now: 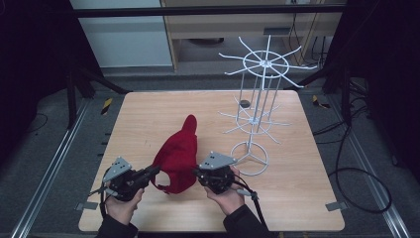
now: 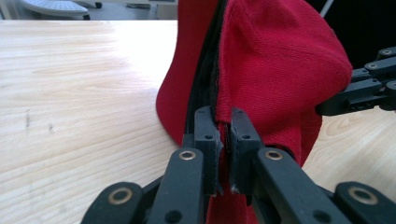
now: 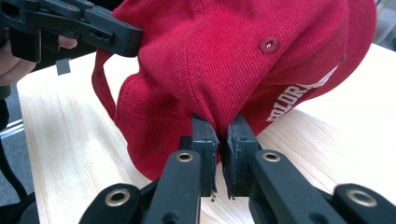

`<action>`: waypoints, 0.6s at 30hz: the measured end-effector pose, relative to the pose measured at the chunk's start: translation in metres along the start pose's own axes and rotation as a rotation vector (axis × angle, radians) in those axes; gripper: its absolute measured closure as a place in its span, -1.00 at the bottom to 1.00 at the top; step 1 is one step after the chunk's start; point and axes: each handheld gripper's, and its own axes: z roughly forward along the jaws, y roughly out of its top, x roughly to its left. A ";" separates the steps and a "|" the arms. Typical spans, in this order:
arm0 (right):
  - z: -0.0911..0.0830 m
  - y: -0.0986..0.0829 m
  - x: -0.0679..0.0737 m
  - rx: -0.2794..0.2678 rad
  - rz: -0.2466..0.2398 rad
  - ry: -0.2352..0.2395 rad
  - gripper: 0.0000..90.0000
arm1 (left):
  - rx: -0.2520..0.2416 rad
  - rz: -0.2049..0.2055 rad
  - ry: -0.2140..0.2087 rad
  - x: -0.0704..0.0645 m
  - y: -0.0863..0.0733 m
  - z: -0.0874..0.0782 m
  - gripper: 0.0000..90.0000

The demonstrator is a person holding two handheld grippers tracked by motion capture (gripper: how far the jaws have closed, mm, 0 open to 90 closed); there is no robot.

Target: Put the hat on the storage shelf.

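A red cap with white lettering is held up off the wooden table, brim pointing away from me. My left gripper is shut on the cap's left edge; in the left gripper view the red fabric is pinched between the jaws of that gripper. My right gripper is shut on the cap's right side; in the right gripper view the cap is clamped between the jaws of this gripper, with the left gripper holding the far edge at upper left.
A white wire rack with radiating hooks stands on the table's right half, its ring base close to my right gripper. A small dark round object lies behind the rack. Bare wood spreads left of the cap.
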 end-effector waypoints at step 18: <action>0.031 0.012 0.015 0.036 -0.048 0.032 0.79 | 0.116 0.008 0.085 0.016 -0.028 -0.008 0.86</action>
